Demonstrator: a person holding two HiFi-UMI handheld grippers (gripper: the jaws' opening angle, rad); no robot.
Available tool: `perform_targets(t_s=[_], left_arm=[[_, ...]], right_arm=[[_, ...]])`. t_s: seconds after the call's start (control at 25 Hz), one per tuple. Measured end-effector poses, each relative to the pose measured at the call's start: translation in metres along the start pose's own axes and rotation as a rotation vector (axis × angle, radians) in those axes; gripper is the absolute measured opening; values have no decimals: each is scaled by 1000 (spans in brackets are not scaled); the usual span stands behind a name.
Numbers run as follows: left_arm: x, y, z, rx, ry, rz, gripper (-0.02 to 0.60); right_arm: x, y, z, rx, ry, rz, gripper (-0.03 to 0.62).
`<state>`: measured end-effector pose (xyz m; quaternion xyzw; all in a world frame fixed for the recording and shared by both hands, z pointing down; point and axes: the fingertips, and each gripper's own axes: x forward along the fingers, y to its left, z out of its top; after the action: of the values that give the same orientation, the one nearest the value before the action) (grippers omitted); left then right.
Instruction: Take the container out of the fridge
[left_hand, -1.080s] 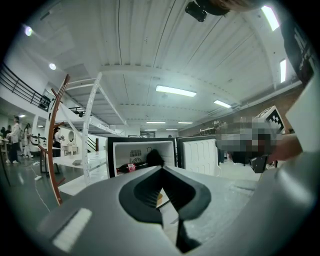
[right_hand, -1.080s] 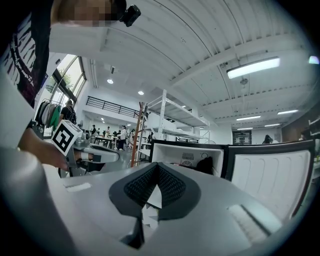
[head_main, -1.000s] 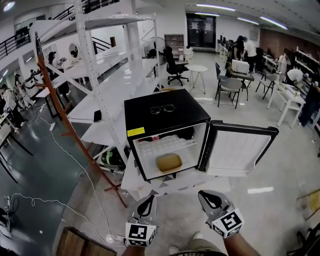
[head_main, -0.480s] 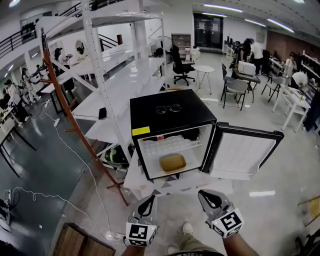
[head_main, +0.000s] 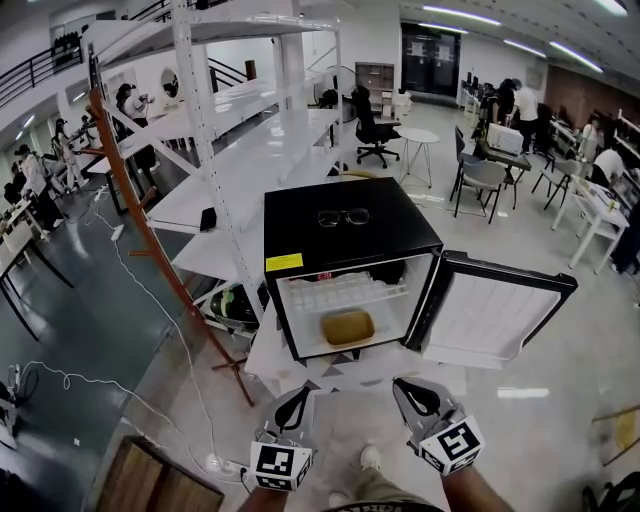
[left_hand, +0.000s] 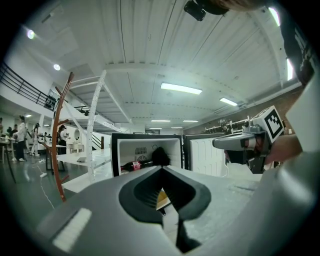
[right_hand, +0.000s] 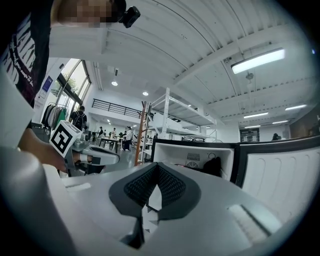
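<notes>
A black mini fridge (head_main: 340, 235) stands in front of me with its door (head_main: 495, 320) swung open to the right. A tan container (head_main: 347, 327) sits on the fridge's floor. In the left gripper view a yellow sliver of the container (left_hand: 162, 199) shows between the jaws, and a cola bottle (left_hand: 131, 165) lies inside the fridge (left_hand: 146, 150). My left gripper (head_main: 297, 398) and right gripper (head_main: 408, 388) hover low before the fridge, both shut and empty, well short of the container. In their own views the left gripper (left_hand: 162, 170) and right gripper (right_hand: 157, 167) point at the open fridge (right_hand: 192, 159).
Eyeglasses (head_main: 343, 216) lie on the fridge top. The fridge rests on a low white platform (head_main: 290, 372). A white shelving rack (head_main: 215, 170) and a brown slanted stand (head_main: 140, 220) are at the left, with cables (head_main: 130, 290) on the floor. Chairs, tables and people fill the back.
The view has shifted slightly, so the fridge sits a little further right and lower. Both grippers stay shut in the same low position.
</notes>
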<state>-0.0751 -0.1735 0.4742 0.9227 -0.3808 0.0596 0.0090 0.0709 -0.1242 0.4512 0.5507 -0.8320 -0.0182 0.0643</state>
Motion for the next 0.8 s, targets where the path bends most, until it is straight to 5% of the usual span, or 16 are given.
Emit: perform_targets(t_s=[0.8], left_arm=[[34, 22, -8, -14, 18, 15, 2]], right_arm=[[38, -23, -10, 8, 29, 28, 25]])
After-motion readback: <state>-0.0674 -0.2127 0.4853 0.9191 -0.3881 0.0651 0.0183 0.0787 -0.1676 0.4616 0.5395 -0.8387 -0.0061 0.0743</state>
